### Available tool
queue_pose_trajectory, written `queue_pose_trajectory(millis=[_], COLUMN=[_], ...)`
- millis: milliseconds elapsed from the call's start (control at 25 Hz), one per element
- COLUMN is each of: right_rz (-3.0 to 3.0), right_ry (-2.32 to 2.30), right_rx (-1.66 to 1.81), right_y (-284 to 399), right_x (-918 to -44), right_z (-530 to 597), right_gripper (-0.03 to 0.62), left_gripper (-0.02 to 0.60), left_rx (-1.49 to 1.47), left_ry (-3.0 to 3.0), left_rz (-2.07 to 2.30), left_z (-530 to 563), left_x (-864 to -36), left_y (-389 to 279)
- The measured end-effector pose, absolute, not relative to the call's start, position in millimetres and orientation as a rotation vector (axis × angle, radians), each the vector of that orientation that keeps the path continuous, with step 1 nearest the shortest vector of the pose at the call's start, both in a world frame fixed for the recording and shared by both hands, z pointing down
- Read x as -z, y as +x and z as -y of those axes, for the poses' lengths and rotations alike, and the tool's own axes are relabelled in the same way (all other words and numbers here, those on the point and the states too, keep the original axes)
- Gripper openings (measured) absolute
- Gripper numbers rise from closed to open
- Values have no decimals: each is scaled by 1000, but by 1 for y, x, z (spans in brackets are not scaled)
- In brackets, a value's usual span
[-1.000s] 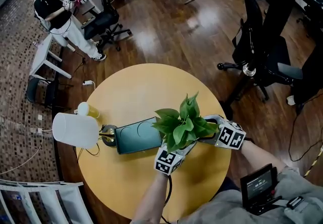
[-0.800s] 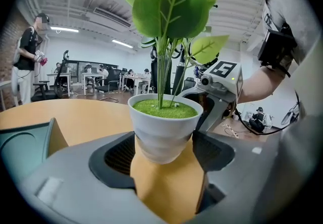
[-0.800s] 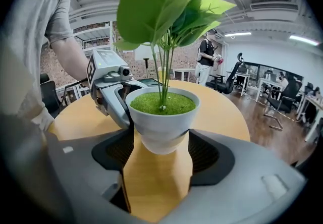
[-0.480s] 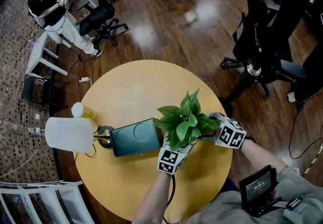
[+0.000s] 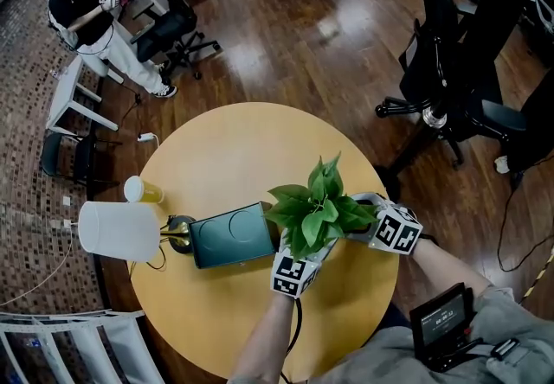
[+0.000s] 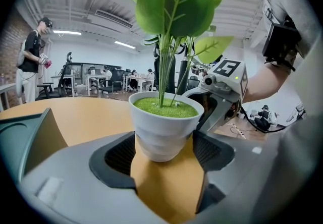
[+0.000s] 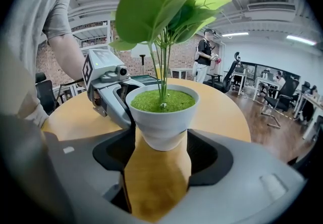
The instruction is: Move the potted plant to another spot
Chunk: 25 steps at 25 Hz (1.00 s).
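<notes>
Left gripper (image 6: 162, 148): both pads touch the sides of the white pot (image 6: 164, 129), clamped low on its body. Right gripper (image 7: 160, 143): the same pot is between its jaws, which have just been closing; pads touch the pot's lower flanks, so it grips too. The two grippers come at the pot from opposite sides, and each shows in the other's view.

Potted plant (image 5: 317, 211): upright, near the table edge closest to the person. The pot base sits at or just above the tabletop; cannot tell if it touches. The pot is ribbed and tapers downward. Inside is a green, moss-like fill (image 7: 162, 101) almost up to the rim, with thin stems rising from the middle to broad green leaves that hide the pot in the head view.

Round yellow table (image 5: 234, 149). A dark teal box (image 5: 232, 237) lies flat just beside the plant, on the left gripper's side. Its top looks closed, contents not visible. Past the box is a lamp with a brass-coloured base (image 5: 180, 232) and a white shade (image 5: 119, 229). A yellowish cup (image 5: 144, 190) sits near the table's rim beside the shade, contents unclear.

Wood floor around, with black office chairs (image 5: 450, 80). A person (image 5: 86, 19) stands well apart at top left.
</notes>
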State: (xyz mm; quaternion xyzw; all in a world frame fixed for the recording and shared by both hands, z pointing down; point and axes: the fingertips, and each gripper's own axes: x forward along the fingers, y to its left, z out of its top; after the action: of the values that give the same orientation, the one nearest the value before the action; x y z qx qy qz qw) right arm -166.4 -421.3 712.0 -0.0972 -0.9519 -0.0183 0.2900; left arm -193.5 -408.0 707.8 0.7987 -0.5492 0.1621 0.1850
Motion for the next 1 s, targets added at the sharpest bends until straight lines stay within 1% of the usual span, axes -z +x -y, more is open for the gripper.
queue_pose_trajectory(millis=[200, 600, 760, 880, 920, 960, 1000], right_rz=[2543, 2580, 2617, 2657, 2673, 2690, 2706], right_ry=[-237, -177, -122, -44, -18, 1, 13], right_rx=[36, 16, -16, -57, -59, -57, -50], right_y=[-158, -132, -119, -105, -100, -96, -94], right_x=[-702, -675, -647, -623, -615, -606, -598], right_z=[415, 389, 367, 349, 344, 340, 335], right_gripper=[318, 314, 303, 273, 252, 211, 191], left_gripper=[368, 360, 334, 308, 262, 209, 191], left_rx=[-443, -431, -388, -348, -340, -332, -320], left_ry=[2228, 2224, 2247, 2271, 2288, 2307, 2326], left_rz=[1578, 1605, 1615, 1627, 1636, 1644, 1648], left_z=[401, 360, 334, 311, 304, 299, 296], left_x=[-697, -673, -645, -623, -616, -609, -603], left_y=[-190, -178, -168, -158, -154, -151, -148])
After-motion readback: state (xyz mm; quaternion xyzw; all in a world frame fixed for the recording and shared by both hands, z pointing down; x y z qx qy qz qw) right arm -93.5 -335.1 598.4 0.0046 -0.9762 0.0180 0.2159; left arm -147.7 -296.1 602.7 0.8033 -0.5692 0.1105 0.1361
